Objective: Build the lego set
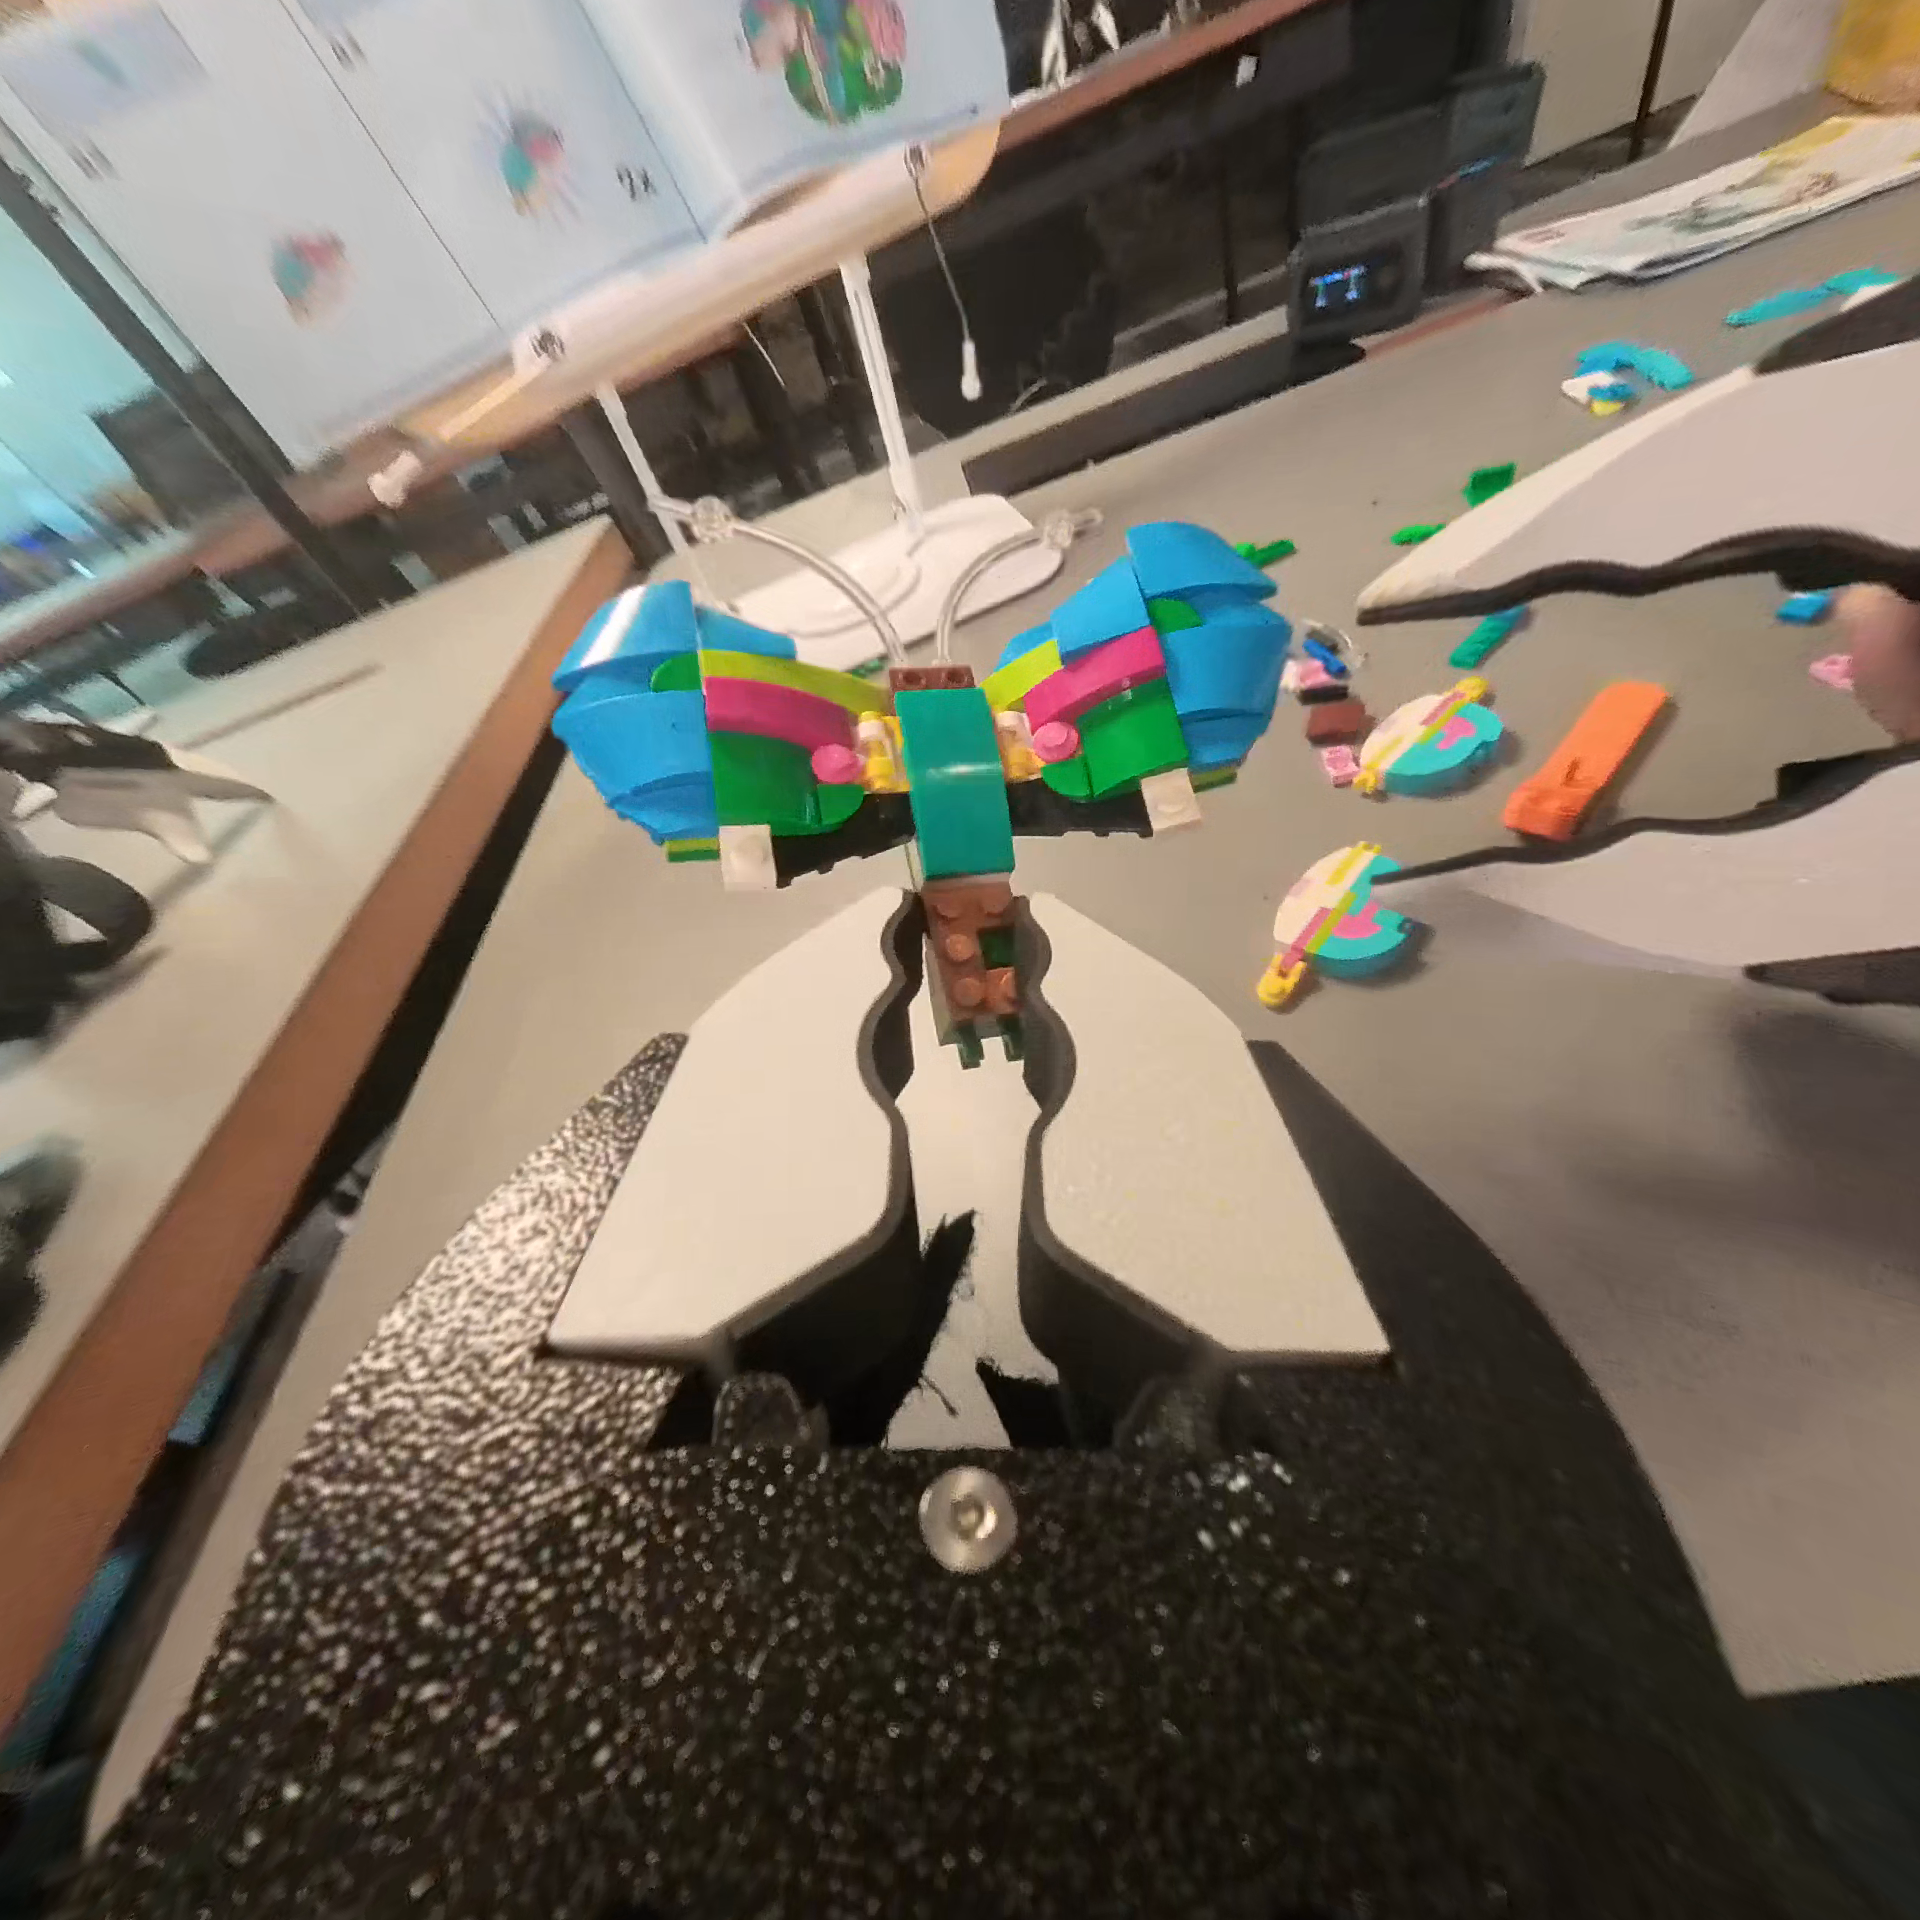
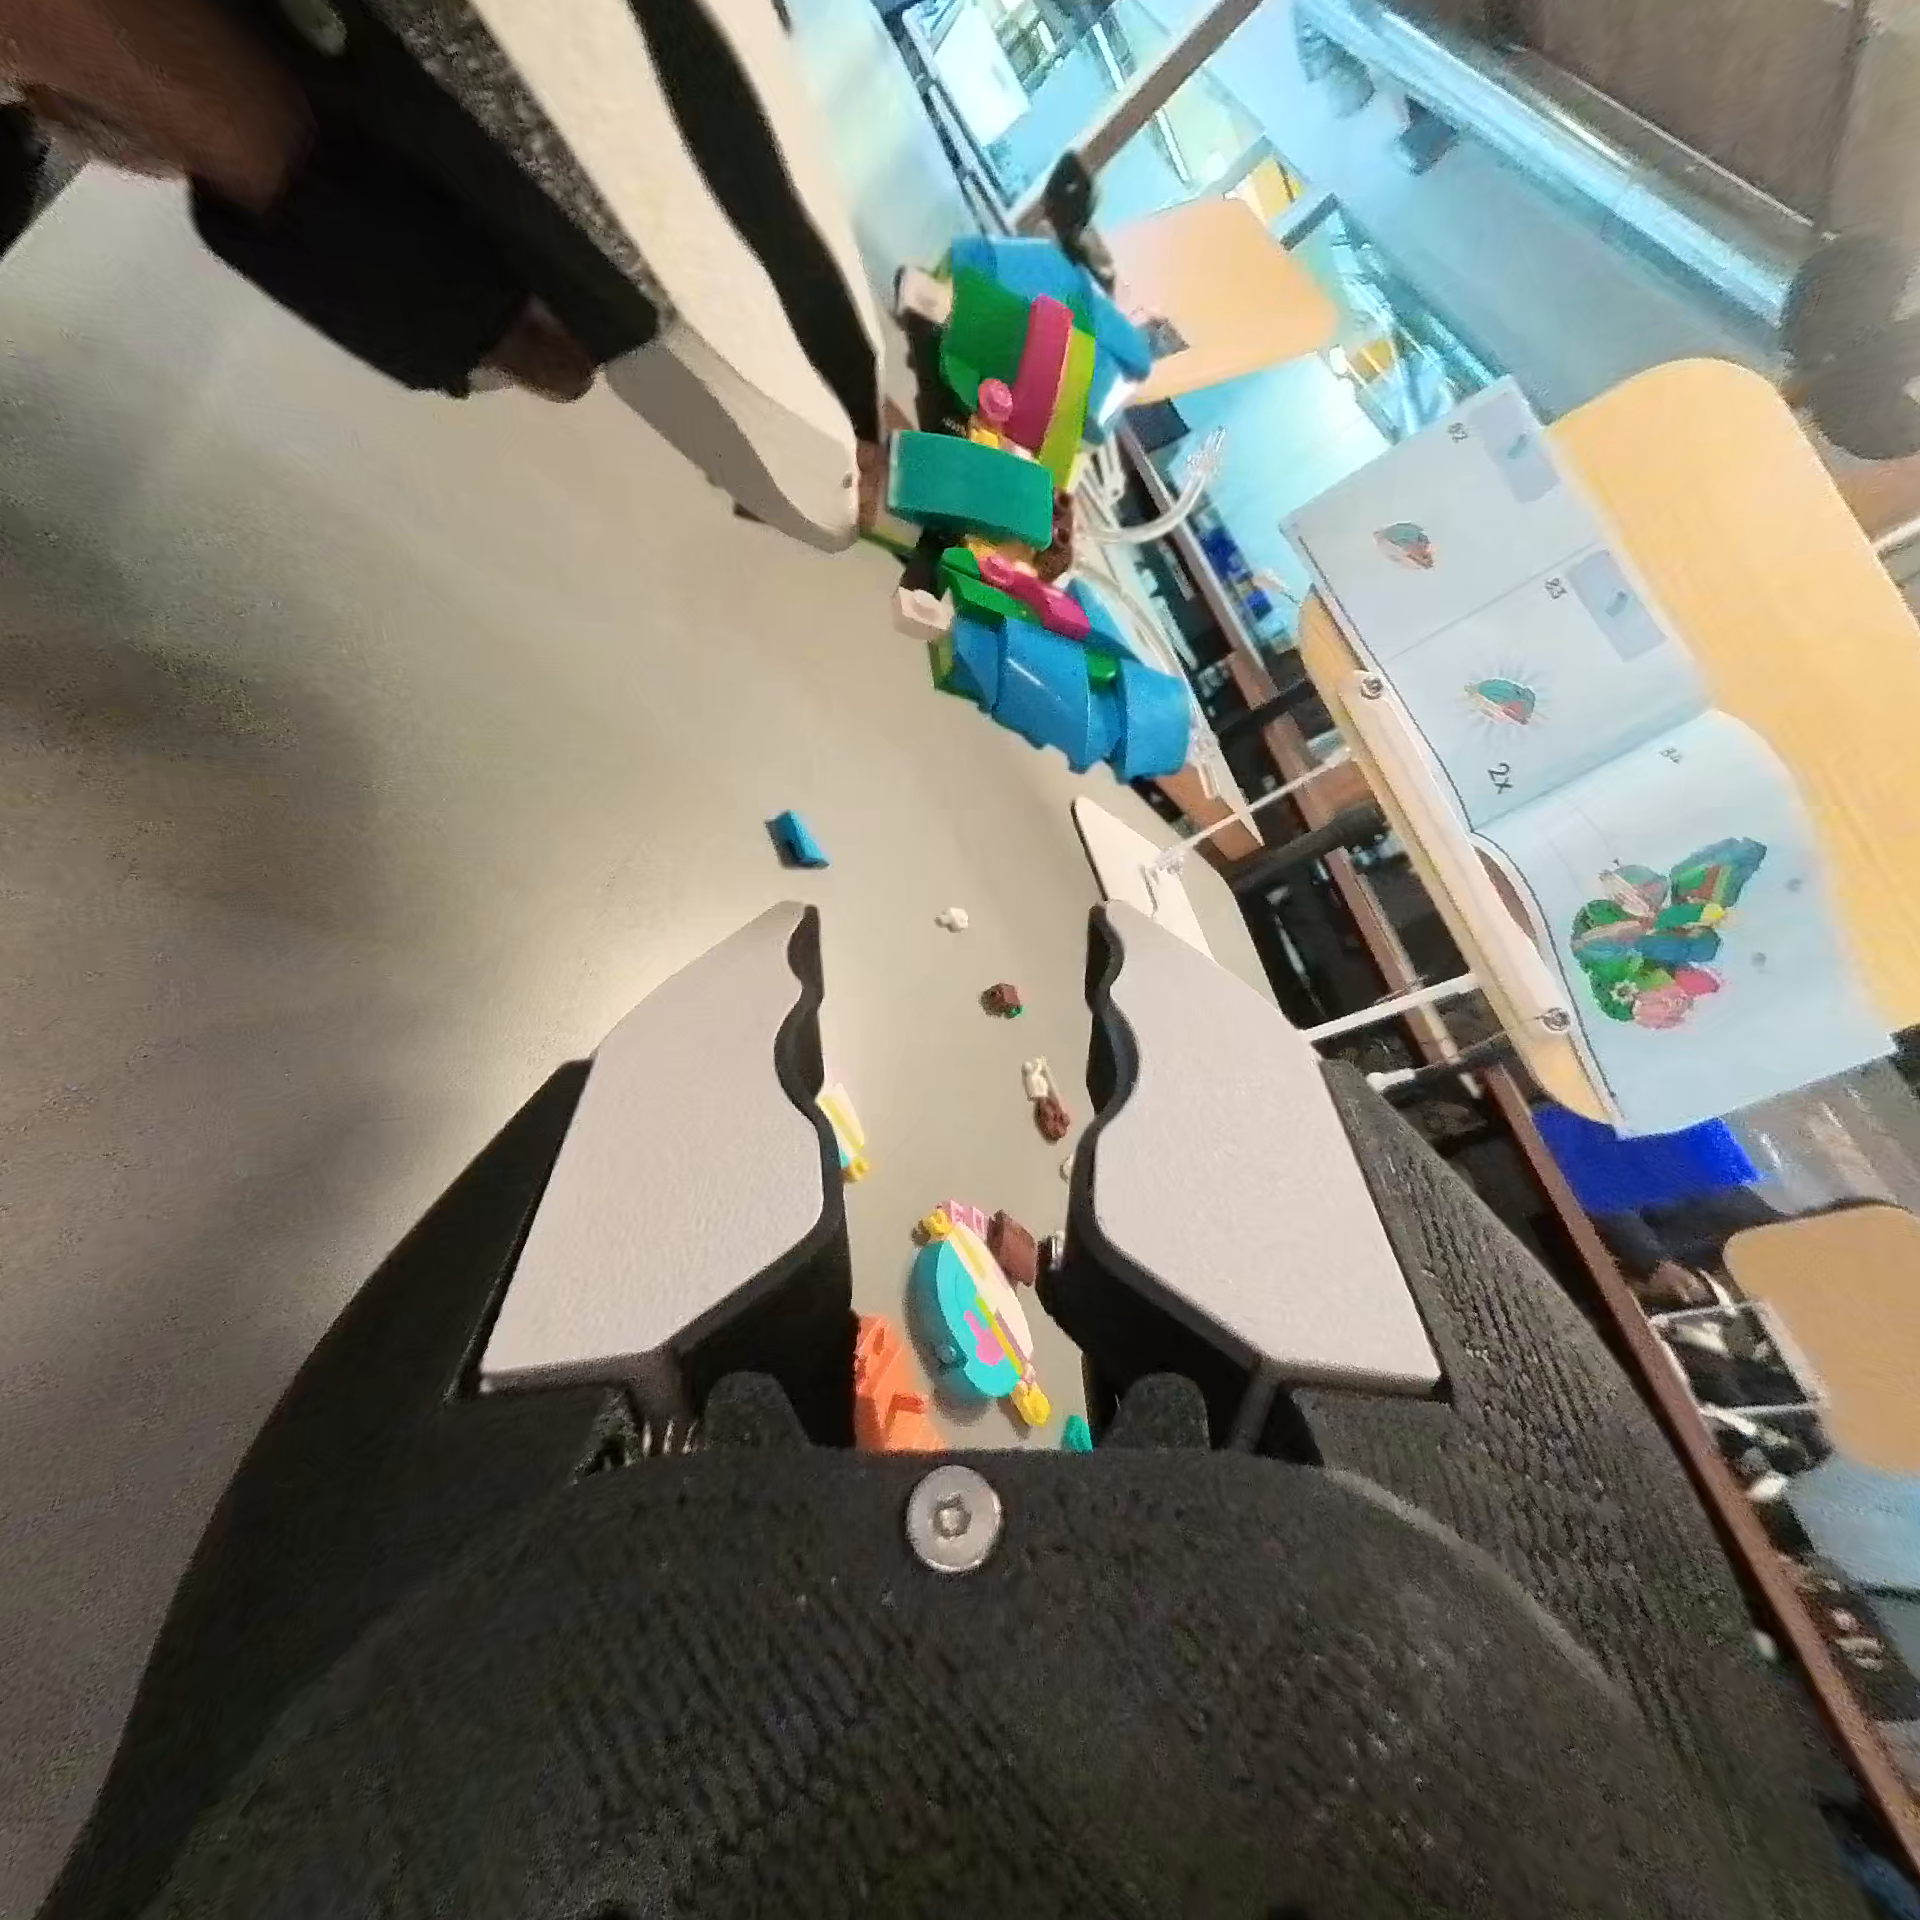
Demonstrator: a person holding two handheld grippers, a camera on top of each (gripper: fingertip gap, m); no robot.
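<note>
Between left gripper (image 1: 971, 971) fingers: brown tail of the butterfly (image 1: 925, 717); jaws closed on that tail, model held up off the table (image 1: 1351, 1195); wings spread left and right, teal body in the middle, clear antennae on top.

Right gripper (image 2: 951, 1023): jaws apart, nothing between them; hangs over loose parts on the table, well apart from the butterfly; seen from the left wrist view it comes in from the right side.

Handling: light, stiff plastic, slick surfaces; prob. fragile at the joints, since wings hang off a narrow body; a squeeze on the blue wing curves would likely pop pieces off; best hold looks like the tail or teal body, where bricks stack solid; antennae thin, avoid.

Lower wings: two small round pink-and-teal wing pieces (image 1: 1429, 743) (image 1: 1340, 925) lie on the table, right of the model; likely next to attach; white tabs under each big wing look like the mount points, though cannot confirm.

Other parts: orange separator (image 1: 1584, 764) just beside the upper small wing; teal and green bits scattered farther back; small brown and pink bricks near the wing pieces.

Obstacles: manual (image 2: 1621, 810) open on a white stand (image 1: 935, 561) behind the model; stand base near the butterfly; table edge close on the left; clutter could snag a low right-gripper reach.
</note>
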